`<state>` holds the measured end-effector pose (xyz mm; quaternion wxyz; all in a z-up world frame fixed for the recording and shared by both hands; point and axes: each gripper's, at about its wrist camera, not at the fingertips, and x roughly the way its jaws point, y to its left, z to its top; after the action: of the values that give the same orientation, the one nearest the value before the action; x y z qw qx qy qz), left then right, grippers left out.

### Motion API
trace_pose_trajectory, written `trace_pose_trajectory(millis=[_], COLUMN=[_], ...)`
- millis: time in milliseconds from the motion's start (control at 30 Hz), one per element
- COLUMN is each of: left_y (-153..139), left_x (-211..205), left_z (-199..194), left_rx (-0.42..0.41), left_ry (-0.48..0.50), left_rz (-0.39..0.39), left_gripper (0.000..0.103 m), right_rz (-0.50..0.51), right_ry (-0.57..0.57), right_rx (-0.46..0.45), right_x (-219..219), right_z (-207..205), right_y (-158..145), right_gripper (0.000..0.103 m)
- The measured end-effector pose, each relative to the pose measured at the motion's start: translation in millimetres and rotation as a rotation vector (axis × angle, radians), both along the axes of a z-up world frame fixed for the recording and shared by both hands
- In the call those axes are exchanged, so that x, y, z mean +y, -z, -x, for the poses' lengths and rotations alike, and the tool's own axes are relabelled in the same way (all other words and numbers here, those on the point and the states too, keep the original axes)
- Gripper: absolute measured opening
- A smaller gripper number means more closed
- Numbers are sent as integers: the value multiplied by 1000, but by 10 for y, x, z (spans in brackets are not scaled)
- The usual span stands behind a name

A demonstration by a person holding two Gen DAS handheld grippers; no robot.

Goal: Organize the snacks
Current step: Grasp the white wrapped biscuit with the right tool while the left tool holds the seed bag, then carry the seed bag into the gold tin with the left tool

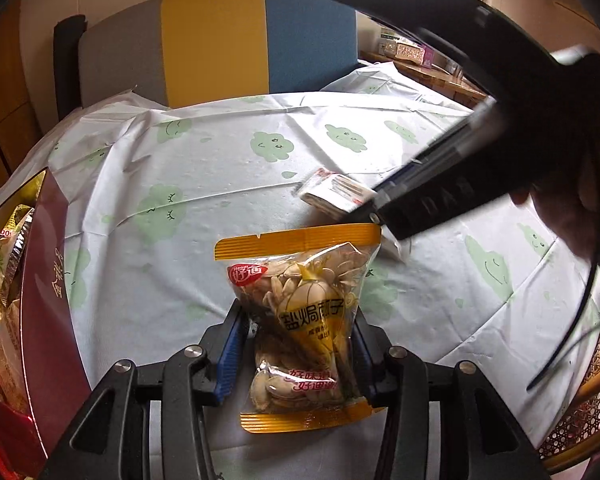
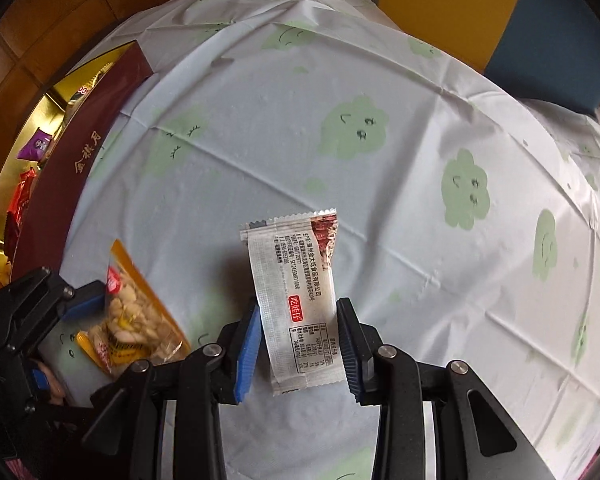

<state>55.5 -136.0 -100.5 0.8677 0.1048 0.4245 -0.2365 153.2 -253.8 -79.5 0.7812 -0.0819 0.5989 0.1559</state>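
Note:
My left gripper (image 1: pixel 298 316) is shut on a clear, orange-edged bag of seeds (image 1: pixel 304 304) and holds it over the table. The same bag (image 2: pixel 140 320) and the left gripper (image 2: pixel 100 312) show at the lower left of the right wrist view. My right gripper (image 2: pixel 298 312) is shut on a white snack packet (image 2: pixel 296 292) with printed text, held above the cloth. In the left wrist view that packet (image 1: pixel 332 194) sticks out of the blurred right gripper (image 1: pixel 370 210) at the right.
A dark red box (image 1: pixel 44 280) with gold lining stands at the table's left edge with several snack packets inside; it also shows in the right wrist view (image 2: pixel 92 128). A white tablecloth (image 2: pixel 380 160) with green clouds covers the table. A grey, yellow and blue chair (image 1: pixel 220 40) stands behind.

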Motion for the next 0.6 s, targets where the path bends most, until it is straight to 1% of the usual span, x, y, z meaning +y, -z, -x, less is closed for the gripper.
trace_pose_trajectory(millis=[133, 267, 333, 600], left_y=[-28, -49, -67, -224], left_x=[5, 76, 121, 300], left_z=[-46, -19, -8, 93], left_rx=[31, 45, 54, 44], left_ry=[-22, -38, -49, -60], left_rz=[-16, -18, -9, 43], left_gripper=[47, 46, 46, 46], right_rz=[-12, -35, -42, -68], right_ry=[20, 10, 1, -5], right_rx=[-35, -69, -80, -104], right_x=[-45, -87, -79, -153], right_z=[112, 255, 290, 319], right_y=[53, 110, 89, 128], right_gripper=[38, 39, 40, 41])
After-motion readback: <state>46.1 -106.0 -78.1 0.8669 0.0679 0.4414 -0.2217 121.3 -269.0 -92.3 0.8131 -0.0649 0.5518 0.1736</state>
